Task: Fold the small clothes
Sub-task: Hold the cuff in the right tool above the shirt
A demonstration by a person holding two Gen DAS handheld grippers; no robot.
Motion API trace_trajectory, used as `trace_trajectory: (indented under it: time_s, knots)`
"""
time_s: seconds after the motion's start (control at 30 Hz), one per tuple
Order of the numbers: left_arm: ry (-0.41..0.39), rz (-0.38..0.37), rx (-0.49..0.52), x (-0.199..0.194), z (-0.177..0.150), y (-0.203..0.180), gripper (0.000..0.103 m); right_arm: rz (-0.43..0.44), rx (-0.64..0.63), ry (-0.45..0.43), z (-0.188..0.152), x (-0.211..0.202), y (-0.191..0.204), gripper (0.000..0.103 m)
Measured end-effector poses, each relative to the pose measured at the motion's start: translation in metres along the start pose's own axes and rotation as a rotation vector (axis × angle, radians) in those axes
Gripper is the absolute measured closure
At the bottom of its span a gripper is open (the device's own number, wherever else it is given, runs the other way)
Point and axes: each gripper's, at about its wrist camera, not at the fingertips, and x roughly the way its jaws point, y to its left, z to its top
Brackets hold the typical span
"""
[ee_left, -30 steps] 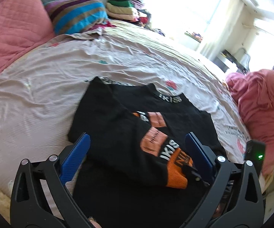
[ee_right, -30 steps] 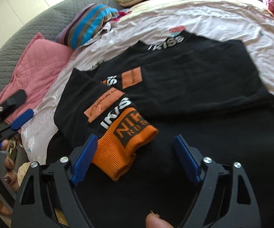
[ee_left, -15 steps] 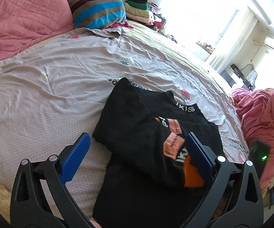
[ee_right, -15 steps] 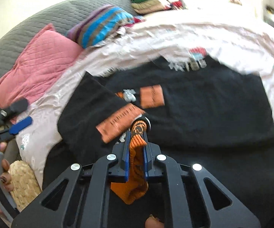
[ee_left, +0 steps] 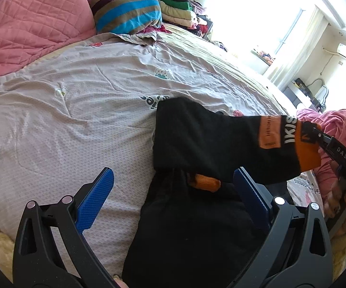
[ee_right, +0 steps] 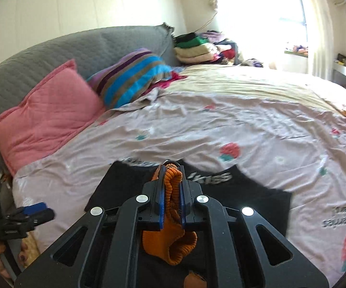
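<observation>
Now that the right gripper (ee_right: 170, 187) has closed on the orange cuff (ee_left: 307, 144) and lifted the sleeve off the black sweater (ee_left: 184, 235) on the bed (ee_left: 77, 110), the sleeve can be refolded, while the left gripper (ee_left: 173, 199) waits wide open and empty

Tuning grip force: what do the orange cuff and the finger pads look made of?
Orange cuff: ribbed knit, soft and matte; visible ribs, bunching between the fingers. Pads on the fingers: blue, with a fine cross-hatched texture, probably rubber or textured plastic; can't tell which.
</observation>
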Motion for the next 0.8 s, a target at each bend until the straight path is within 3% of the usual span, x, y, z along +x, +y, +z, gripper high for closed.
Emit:
trace_trajectory:
  time_s: [0.3, 0.8]
  knots:
    - [-0.013, 0.018, -0.004, 0.005, 0.003, -0.003, 0.01, -0.119, 0.055, 0.014, -0.022, -0.002, -0.052, 0.096]
    - [0.023, -0.005, 0.033, 0.033, 0.01, -0.028, 0.01, -0.183, 0.087, 0.056, -0.055, 0.008, -0.077, 0.096]
